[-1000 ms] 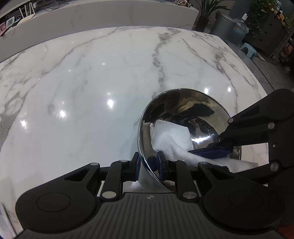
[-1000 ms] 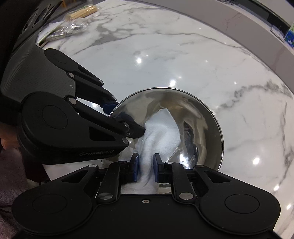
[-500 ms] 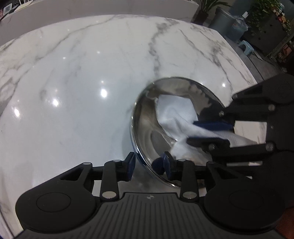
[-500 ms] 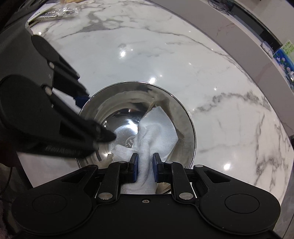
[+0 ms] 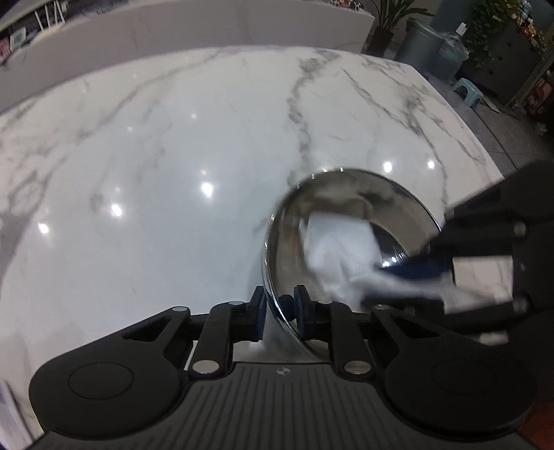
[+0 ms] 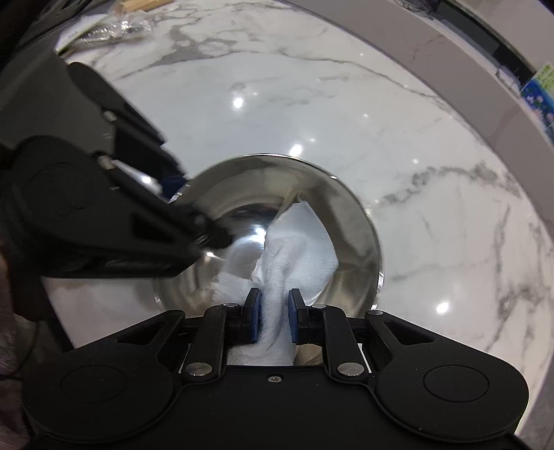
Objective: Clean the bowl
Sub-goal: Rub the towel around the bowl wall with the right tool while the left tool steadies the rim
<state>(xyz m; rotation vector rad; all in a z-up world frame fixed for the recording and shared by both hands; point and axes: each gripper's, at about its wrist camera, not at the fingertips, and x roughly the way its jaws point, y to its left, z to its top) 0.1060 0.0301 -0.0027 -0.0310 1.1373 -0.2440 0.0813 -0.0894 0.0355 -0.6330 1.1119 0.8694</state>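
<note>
With left tongs (image 5: 279,299), pinching the bowl (image 5: 287,242) by its rim at 6 o'clock of the left view, one blue pad inside the steel wall and one outside, jaws just drawn closed with that rim between them. With right tongs (image 6: 273,306), clamping a white cloth (image 6: 297,242), bunched tight between the pads and spread down into the bowl, against the wall at 3 o'clock in the right view.

Seen from the left: cloth trailing over the rim at 4 o'clock, pinned in right tongs reaching in from 3 o'clock. Seen from the right: left tongs entering from 9 o'clock, blurred, straddling the rim at 10 o'clock.

Set on a white marble counter (image 5: 173,180) veined grey and dotted with lamp glints, toward the counter's edge at 3 o'clock of the left view. Level or tipped: impossible to tell.

Farther out: crumpled clear plastic (image 6: 114,29) on the counter at 11 o'clock of the right view, well apart from the bowl. Beyond the counter at 1 o'clock of the left view, a plant (image 5: 394,14), a grey bin (image 5: 420,46) and a pale blue stool (image 5: 467,90) on the floor.
</note>
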